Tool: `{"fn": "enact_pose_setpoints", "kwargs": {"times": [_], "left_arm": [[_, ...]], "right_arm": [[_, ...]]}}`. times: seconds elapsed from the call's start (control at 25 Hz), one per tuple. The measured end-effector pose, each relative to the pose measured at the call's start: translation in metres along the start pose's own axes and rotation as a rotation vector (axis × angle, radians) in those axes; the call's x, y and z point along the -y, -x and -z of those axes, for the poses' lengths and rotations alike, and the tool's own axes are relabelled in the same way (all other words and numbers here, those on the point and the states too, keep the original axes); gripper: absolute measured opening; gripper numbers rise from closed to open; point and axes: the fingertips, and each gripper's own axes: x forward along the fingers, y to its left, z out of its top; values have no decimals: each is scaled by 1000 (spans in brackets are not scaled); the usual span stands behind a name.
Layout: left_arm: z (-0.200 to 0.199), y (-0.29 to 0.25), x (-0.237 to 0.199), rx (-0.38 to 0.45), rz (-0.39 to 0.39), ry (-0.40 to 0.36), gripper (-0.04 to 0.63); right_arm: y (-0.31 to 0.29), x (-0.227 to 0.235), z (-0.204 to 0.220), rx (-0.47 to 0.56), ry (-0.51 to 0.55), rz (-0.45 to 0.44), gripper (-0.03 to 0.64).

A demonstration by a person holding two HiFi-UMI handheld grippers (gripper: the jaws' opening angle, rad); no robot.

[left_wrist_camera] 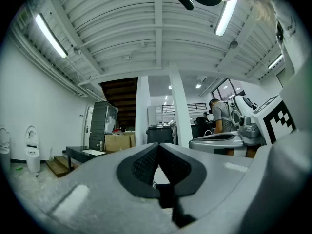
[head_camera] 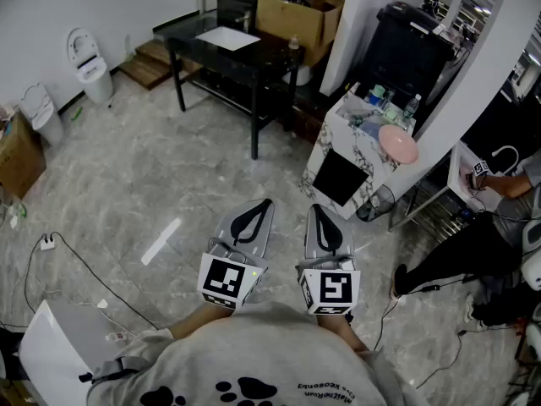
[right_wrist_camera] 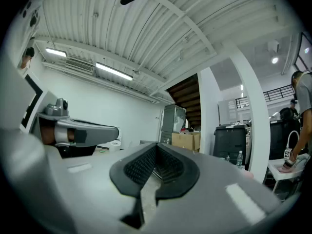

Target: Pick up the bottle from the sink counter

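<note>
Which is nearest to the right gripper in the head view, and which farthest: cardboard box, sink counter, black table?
1. sink counter, just ahead of the right gripper, slightly right.
2. black table, farther ahead, to the left.
3. cardboard box, beyond the table, at the top.

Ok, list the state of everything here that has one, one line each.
left gripper: shut, nothing between the jaws.
right gripper: shut, nothing between the jaws.
bottle: upright on the sink counter, untouched, far from both grippers.
cardboard box: flaps open.
toilet: lid up.
</note>
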Motion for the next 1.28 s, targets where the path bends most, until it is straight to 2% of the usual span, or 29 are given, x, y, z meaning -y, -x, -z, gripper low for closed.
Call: {"fn": "enact_pose_setpoints", "kwargs": {"times": [0.48, 0.88, 1.28], "left_arm": [[7, 19, -27, 7, 22, 8, 2], [18, 14, -37, 2, 26, 28, 2], [28, -63, -65, 1, 15, 35, 2]], "right_arm": [[-11, -36, 3, -2, 0, 16, -2], [-23, -38, 7, 22, -14, 16, 0], [-94, 6, 23, 20, -29, -19, 0]]}}
